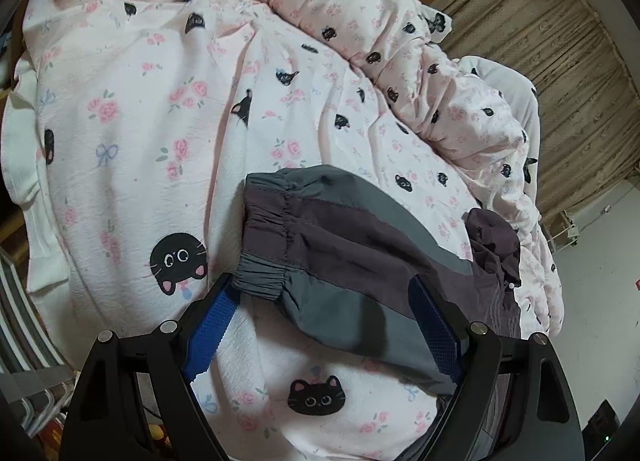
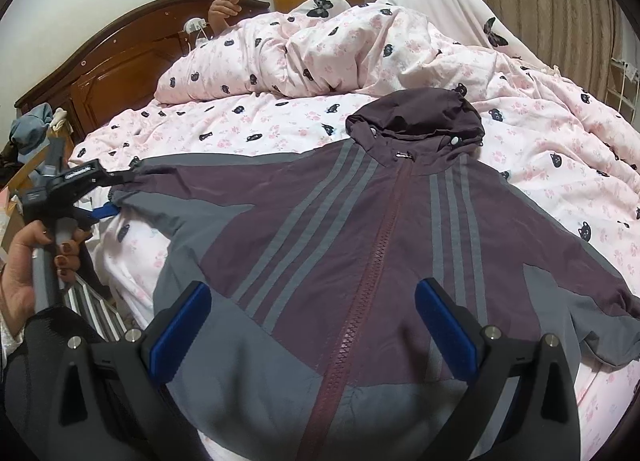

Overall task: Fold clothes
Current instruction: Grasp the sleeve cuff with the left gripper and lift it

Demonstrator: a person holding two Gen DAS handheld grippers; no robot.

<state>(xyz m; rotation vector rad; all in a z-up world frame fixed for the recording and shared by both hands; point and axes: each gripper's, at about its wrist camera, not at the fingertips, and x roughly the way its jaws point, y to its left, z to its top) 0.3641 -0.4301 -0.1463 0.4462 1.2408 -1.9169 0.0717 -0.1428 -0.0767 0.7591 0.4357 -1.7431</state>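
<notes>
Right tongs, nearest the right wrist lens, are hanging wide open over the lower front of the jacket, blue pads clear of the fabric, gripping nothing. The jacket is lying face up and spread flat on the bed, zip running up the middle to the hood.

Only the right wrist view is showing the whole garment: both sleeves out to the sides, three grey stripes on each side of the chest, two white snaps at the hood. It is also showing the left tongs from outside, at the far sleeve's cuff, with the left hand wrapped around the handle. A carved wooden headboard is standing behind.

Only the left wrist view is giving the cuff close up. Left tongs are standing wide apart, the sleeve passing between the pads; not closed on it.

Materials: the jacket is looking thin, smooth, slightly glossy, in plum and grey panels; the cuff is gathered elastic with fine puckers. The bedsheet is crinkled pale pink cotton, printed with roses and black cat faces. A bunched quilt in the same print is lying beyond.
</notes>
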